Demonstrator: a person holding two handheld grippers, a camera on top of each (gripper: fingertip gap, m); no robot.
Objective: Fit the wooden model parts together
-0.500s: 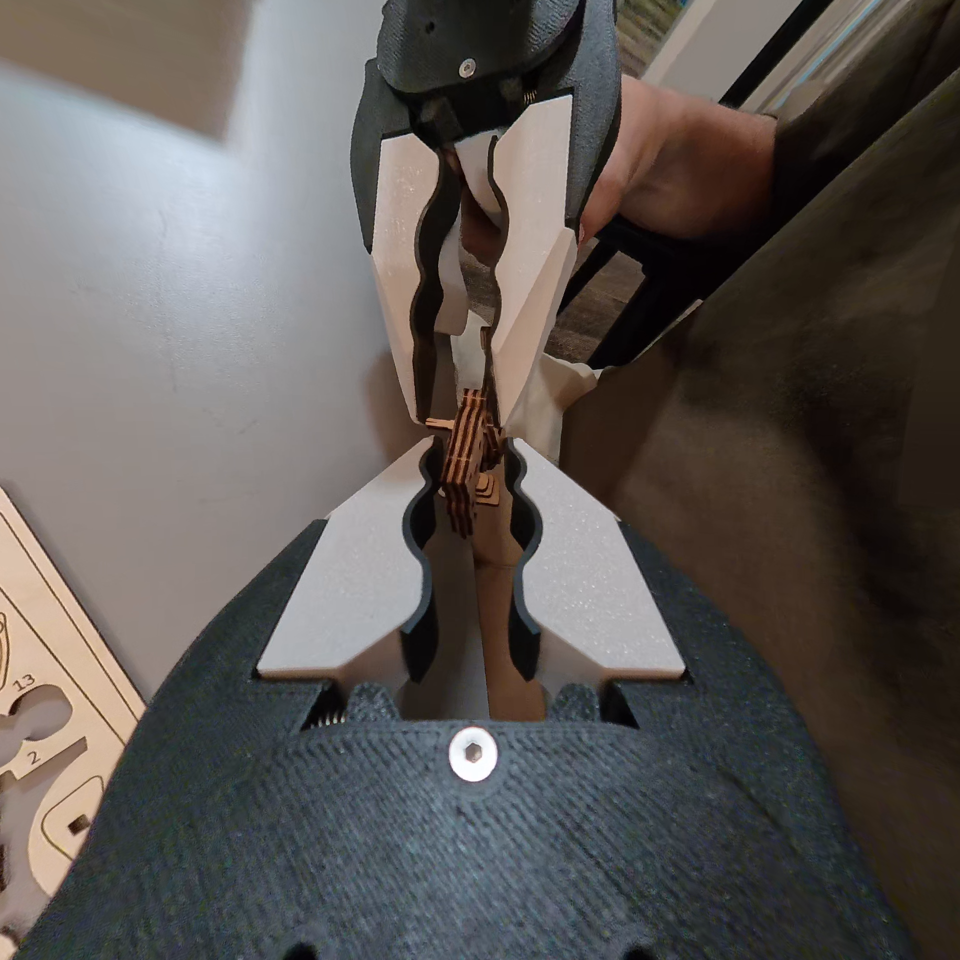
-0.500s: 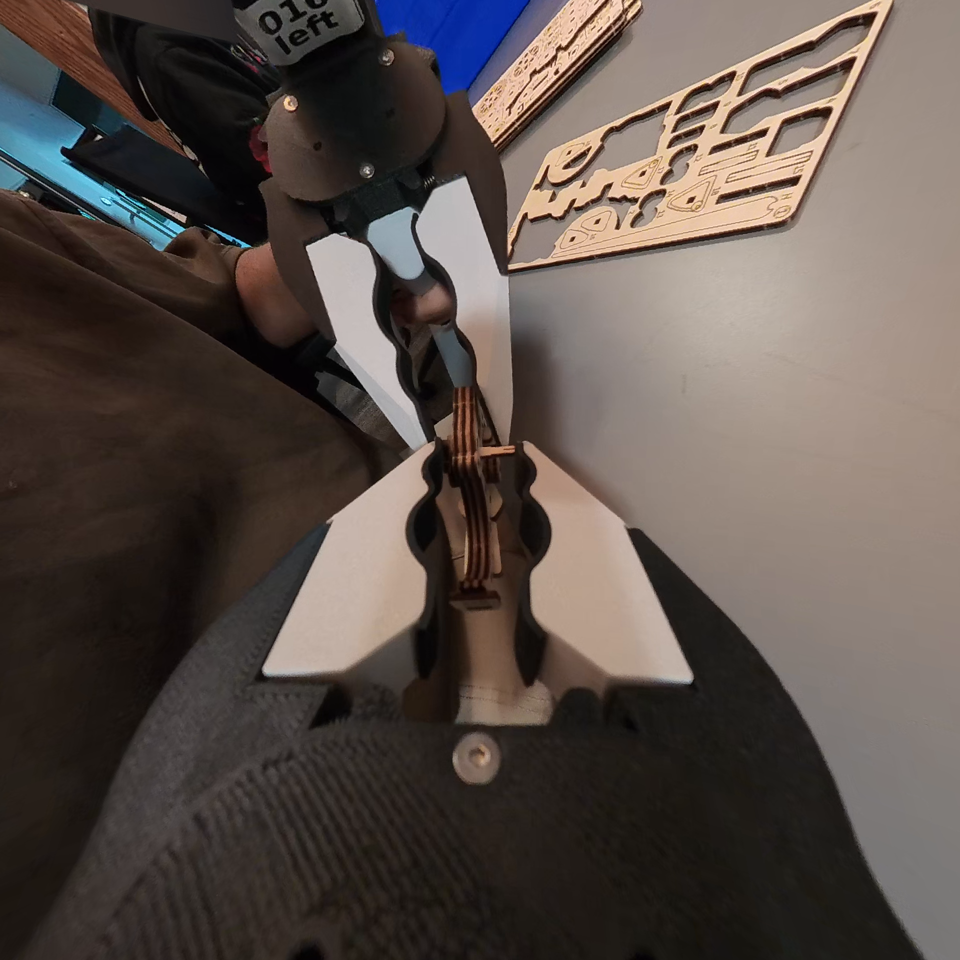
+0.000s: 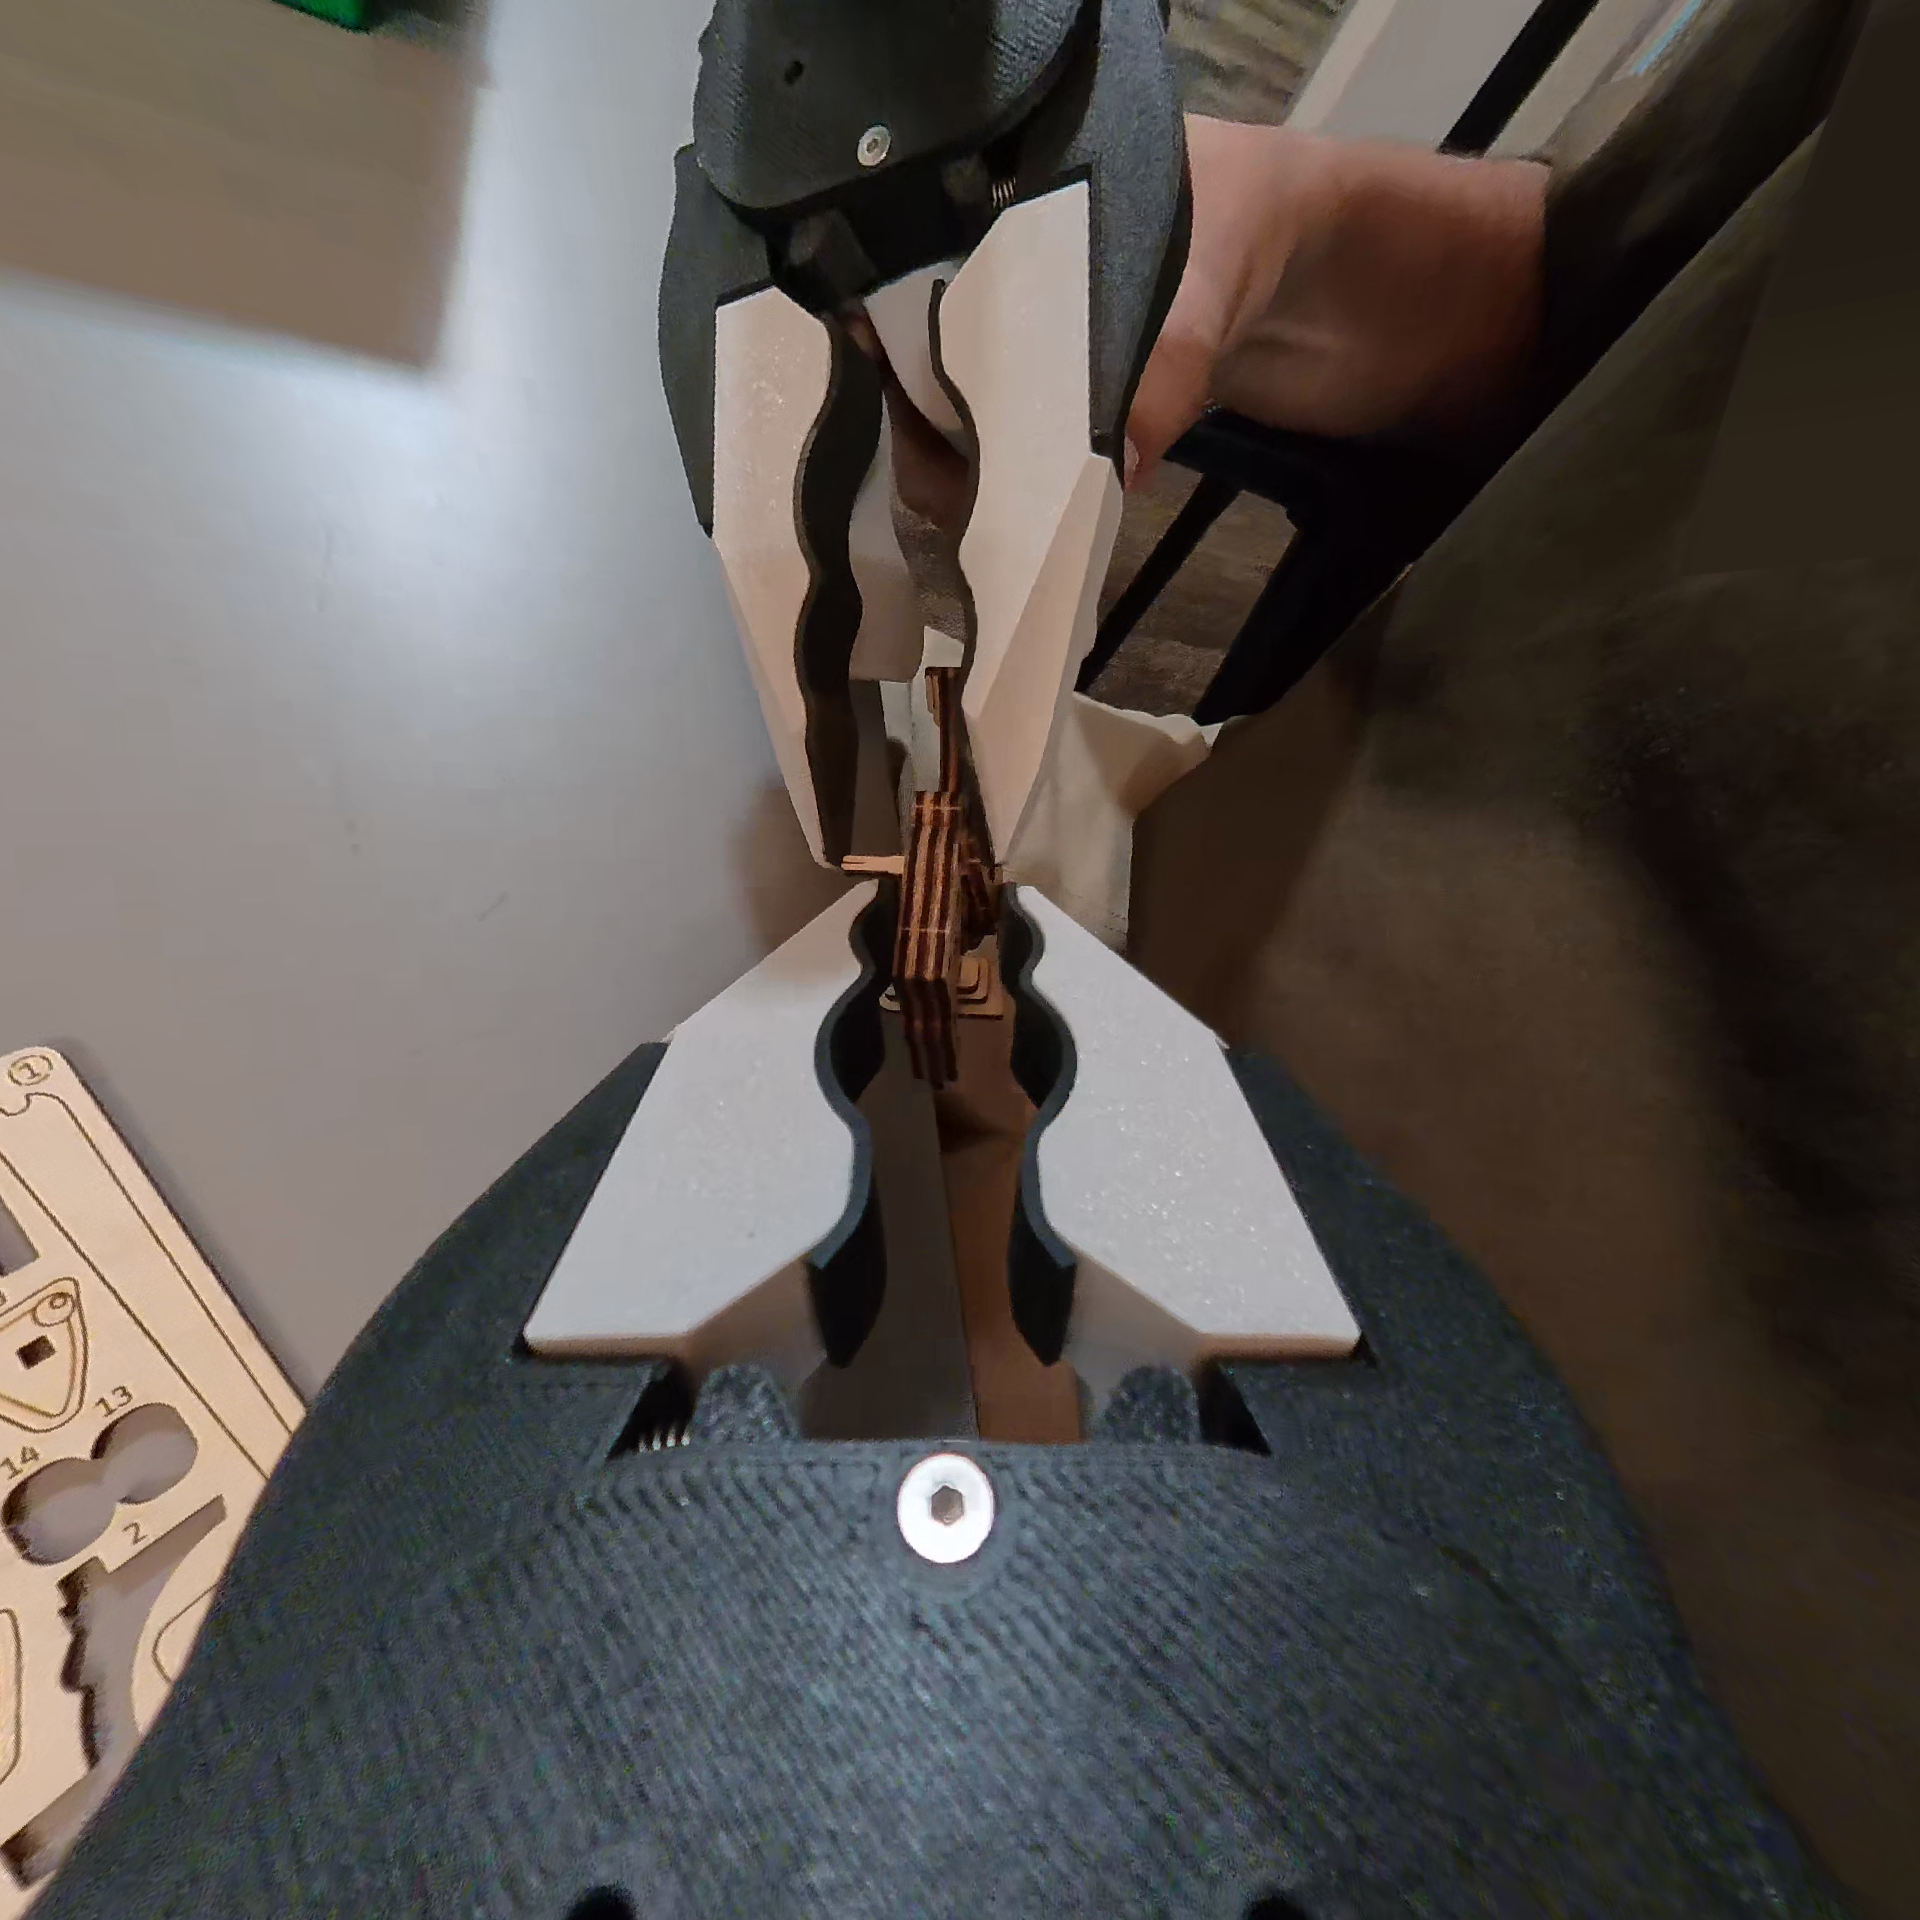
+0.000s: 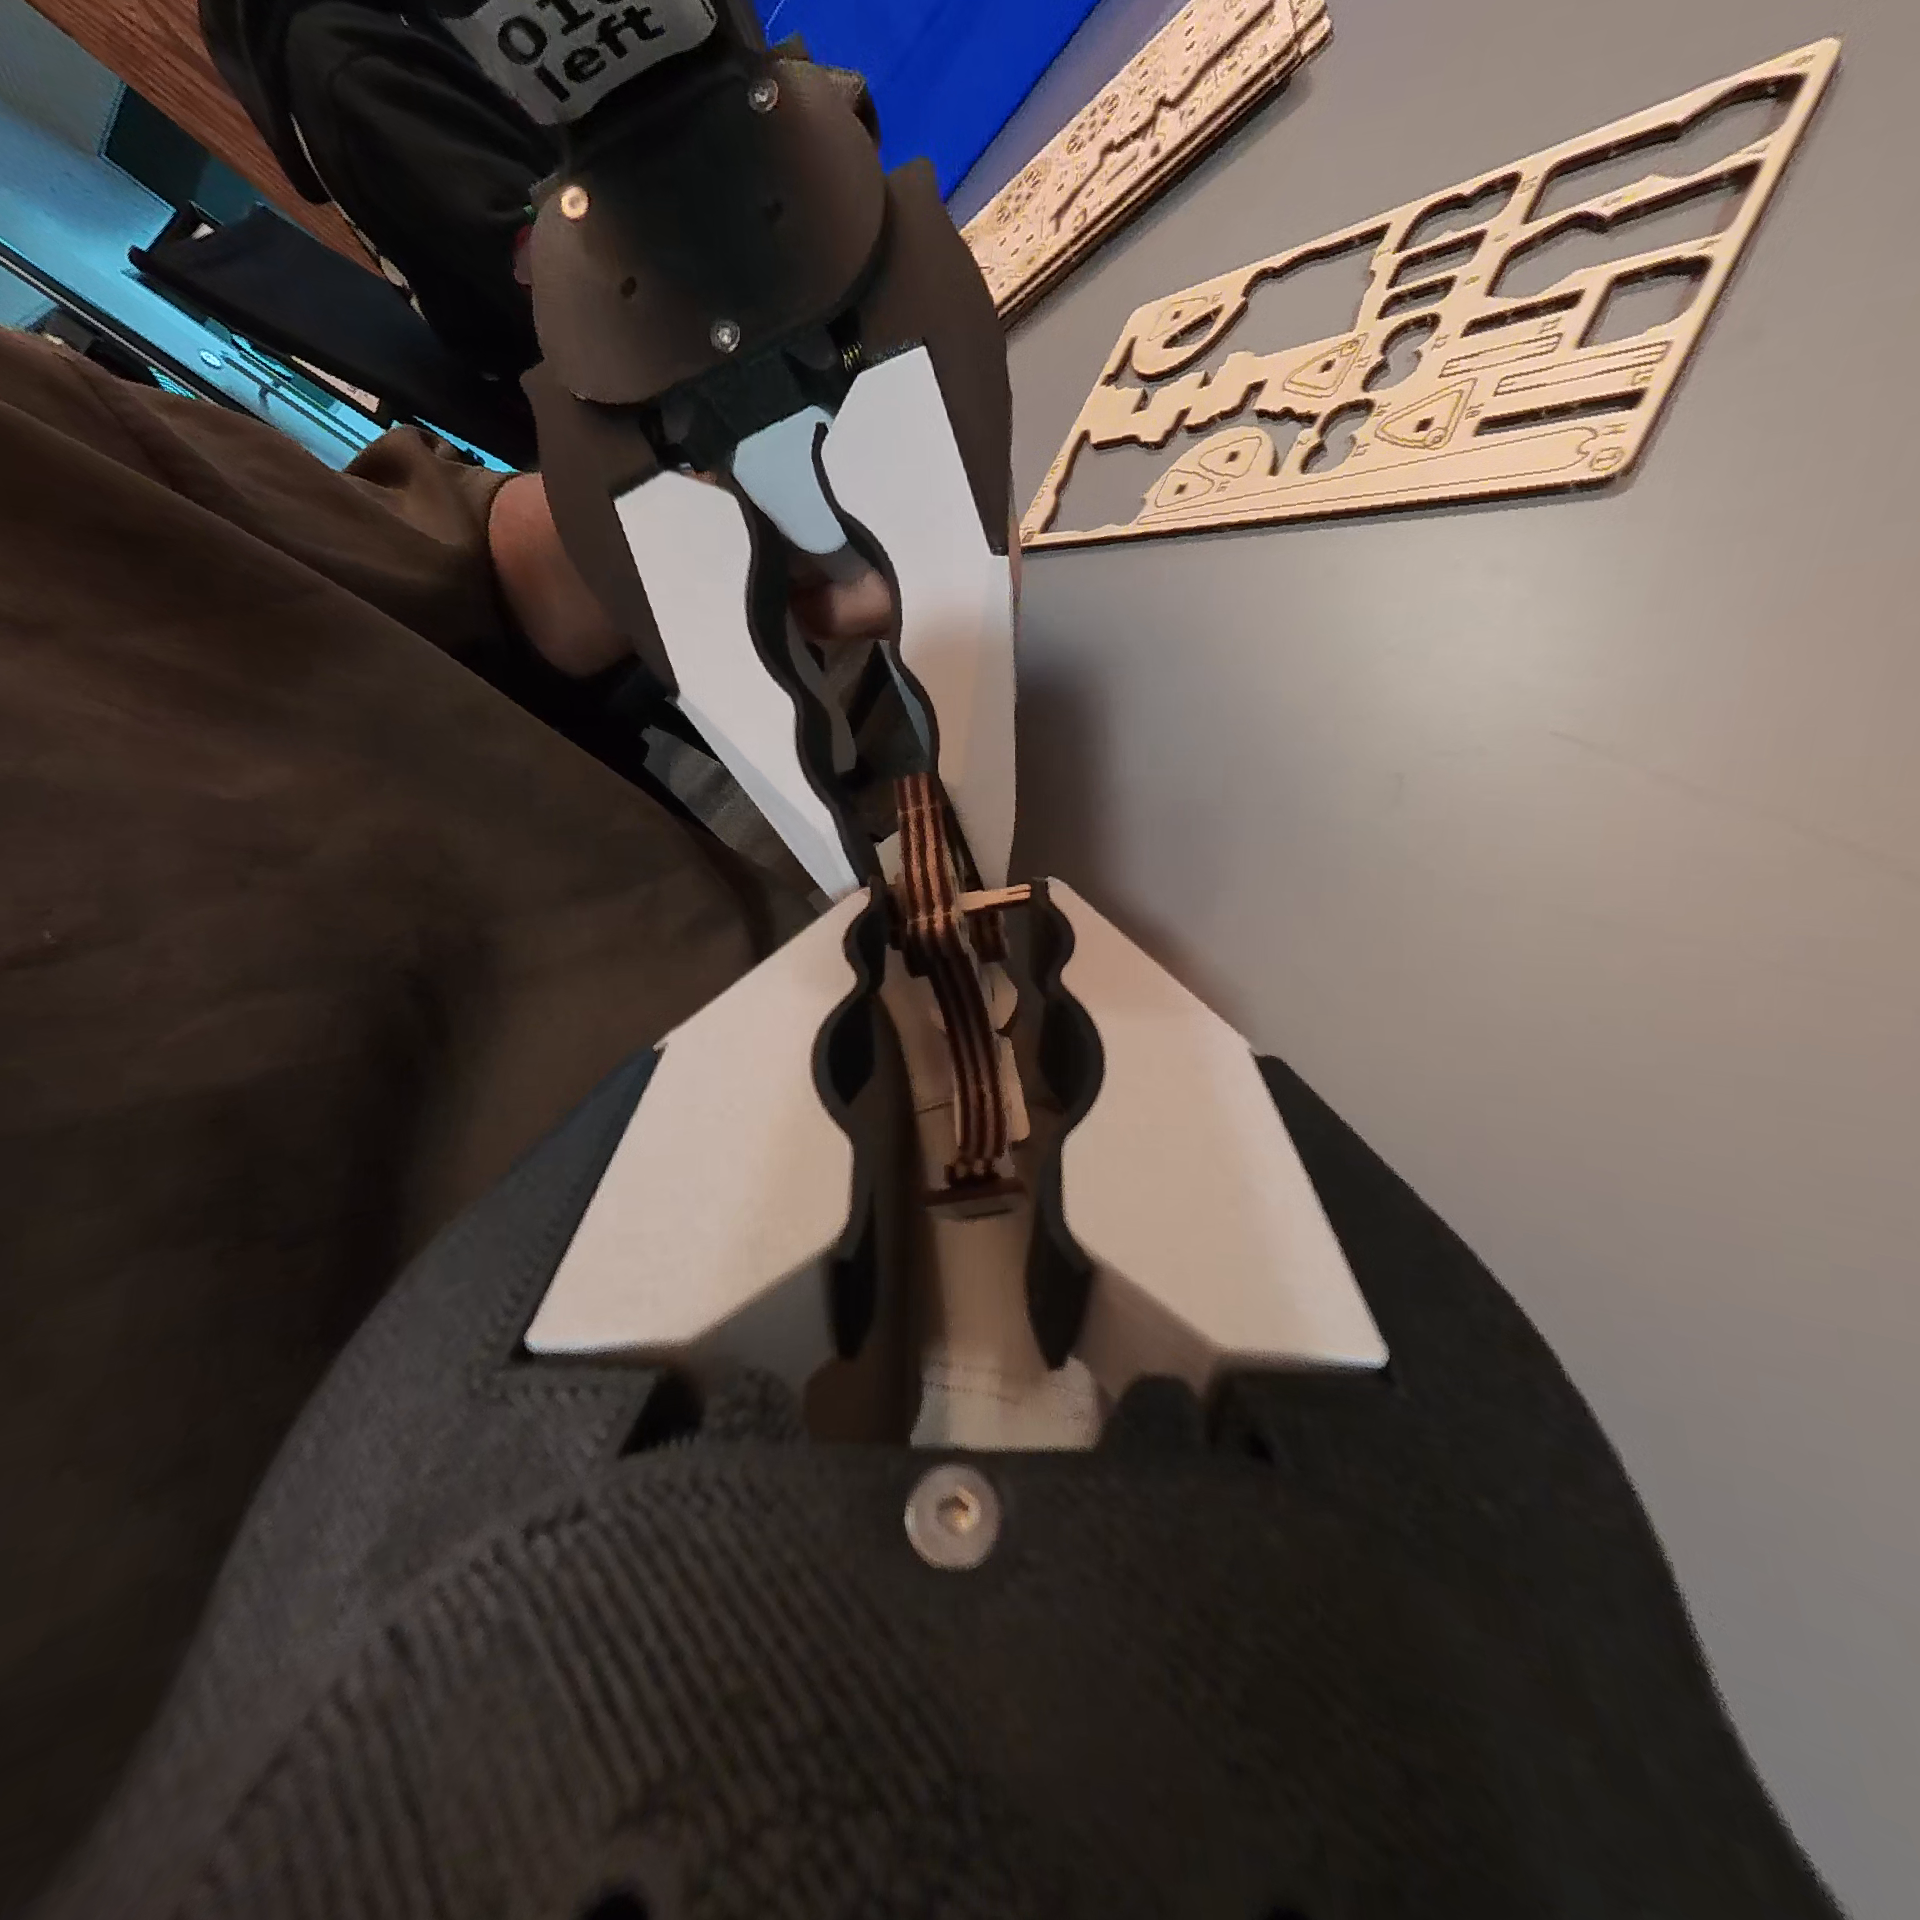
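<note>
A small wooden model (image 3: 928, 940) made of stacked, dark-edged plywood layers hangs between my two grippers, above the edge of the grey table (image 3: 364, 675). My left gripper (image 3: 935, 920) is shut on its near end. My right gripper (image 3: 914, 847) comes in from above, tip to tip with the left, and is shut on the other end. In the right wrist view the model (image 4: 961, 1049) runs back between my right gripper's (image 4: 951, 899) fingers, with a thin wooden peg (image 4: 1000, 894) sticking out sideways at the tips. The left gripper (image 4: 920, 857) meets it from above.
A plywood sheet with cut-out holes (image 4: 1455, 343) lies flat on the table (image 4: 1507, 935) and also shows in the left wrist view (image 3: 94, 1455). A stack of such sheets (image 4: 1143, 135) lies farther back. A person's hand (image 3: 1351, 291) and brown clothing (image 4: 260, 831) are close by. Left and right tips are no more than a few centimetres apart.
Both grippers keep their hold on the model. The left gripper has tilted a little in the right wrist view. The model stays between the tips.
</note>
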